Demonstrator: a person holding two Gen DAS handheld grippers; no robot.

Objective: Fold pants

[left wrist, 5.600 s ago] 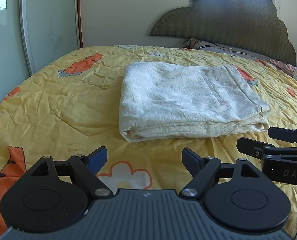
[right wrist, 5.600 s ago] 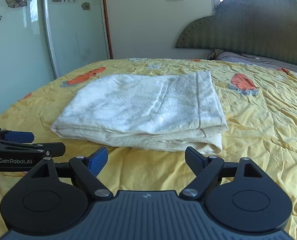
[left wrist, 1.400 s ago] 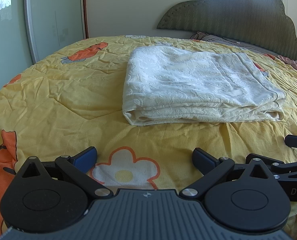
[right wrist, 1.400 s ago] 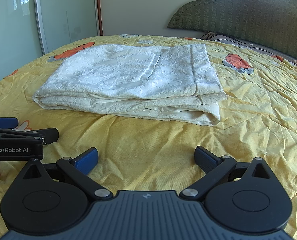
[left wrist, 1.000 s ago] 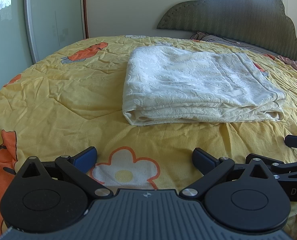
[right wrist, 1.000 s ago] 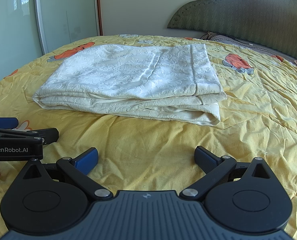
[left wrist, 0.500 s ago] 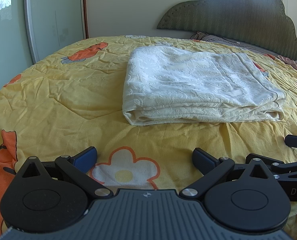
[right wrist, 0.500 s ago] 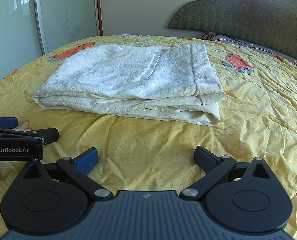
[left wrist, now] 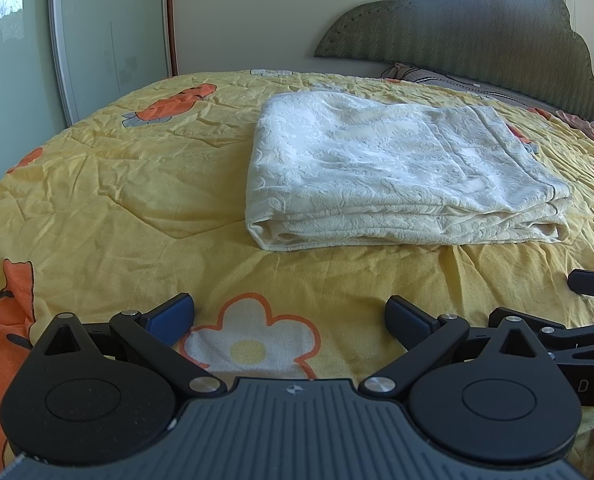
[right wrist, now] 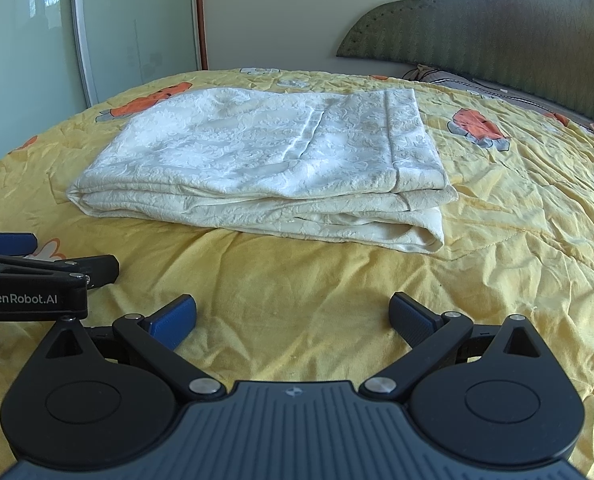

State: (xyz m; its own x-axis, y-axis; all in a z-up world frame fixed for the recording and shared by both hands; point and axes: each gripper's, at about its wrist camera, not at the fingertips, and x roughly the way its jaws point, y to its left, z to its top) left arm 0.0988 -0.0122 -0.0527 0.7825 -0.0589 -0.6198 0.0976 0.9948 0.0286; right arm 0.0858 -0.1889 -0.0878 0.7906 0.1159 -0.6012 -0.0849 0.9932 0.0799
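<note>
The cream-white pants (left wrist: 393, 168) lie folded into a flat rectangular stack on the yellow bedspread (left wrist: 117, 200); they also show in the right wrist view (right wrist: 265, 168). My left gripper (left wrist: 291, 316) is open and empty, low over the bedspread, short of the stack's near edge. My right gripper (right wrist: 293, 316) is open and empty, also short of the stack. Each gripper shows at the edge of the other's view: the right one (left wrist: 589, 284) and the left one (right wrist: 25, 256).
The bedspread (right wrist: 517, 220) is wrinkled, with orange and flower prints. A green padded headboard (left wrist: 477, 28) and pillows (left wrist: 429, 74) lie at the far end. A glass sliding wardrobe door (left wrist: 109, 32) stands along the left side.
Nothing has visibly changed in the last second and a half. Since the oldest frames both grippers have come lower and slightly nearer to the folded stack.
</note>
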